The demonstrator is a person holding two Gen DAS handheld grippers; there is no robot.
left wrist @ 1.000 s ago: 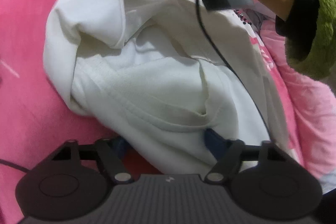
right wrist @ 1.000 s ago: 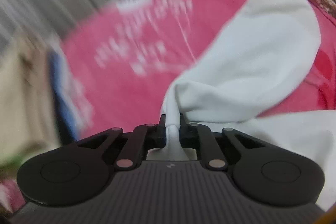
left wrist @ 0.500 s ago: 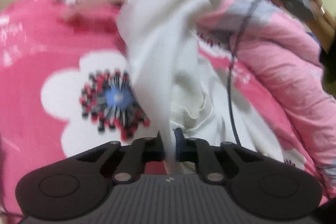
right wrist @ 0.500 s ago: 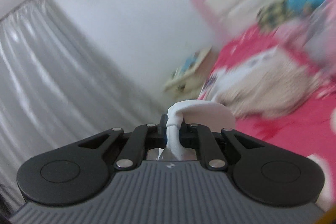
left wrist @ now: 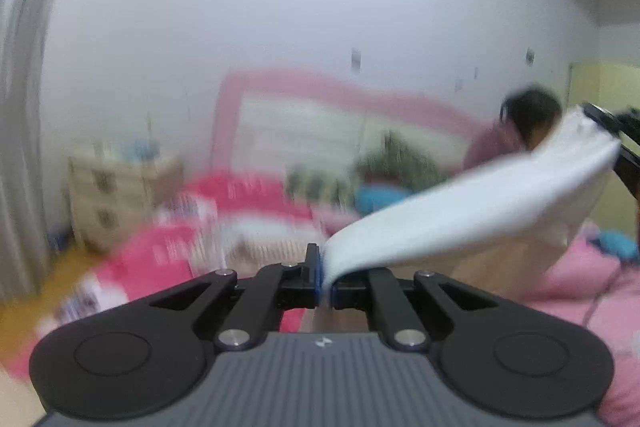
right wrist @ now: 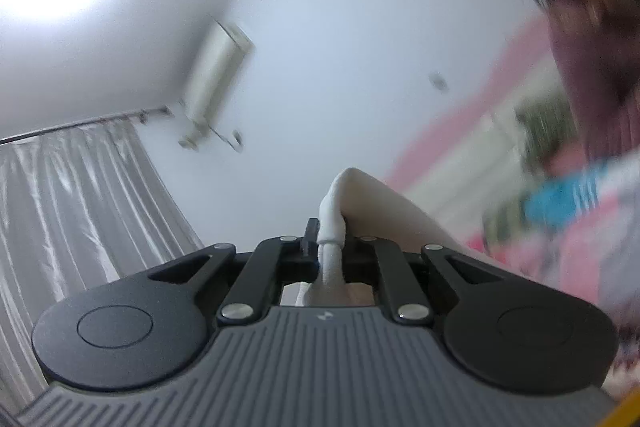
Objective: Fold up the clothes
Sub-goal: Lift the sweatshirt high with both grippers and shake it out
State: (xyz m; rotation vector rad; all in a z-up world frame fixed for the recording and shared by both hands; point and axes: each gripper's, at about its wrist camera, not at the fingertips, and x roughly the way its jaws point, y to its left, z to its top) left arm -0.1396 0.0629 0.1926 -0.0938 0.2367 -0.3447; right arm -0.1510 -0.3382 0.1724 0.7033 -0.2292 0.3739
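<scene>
We hold the white garment [left wrist: 460, 215] aloft above the pink bed [left wrist: 568, 291], left gripper [left wrist: 326, 281] and right gripper [right wrist: 330, 259] both clamped on its edge. Lift-and-spread step; next, we judge, lay it flat.

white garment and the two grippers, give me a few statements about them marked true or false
1. The left gripper is shut on the white garment. True.
2. The right gripper is open with nothing in it. False: its jaws pinch a bunched fold of the garment.
3. The garment lies flat on the pink bedding. False: it hangs in the air, stretched from the left gripper up toward the right edge of the left wrist view.
4. The right wrist view looks up at a curtain and a wall air conditioner. True.
</scene>
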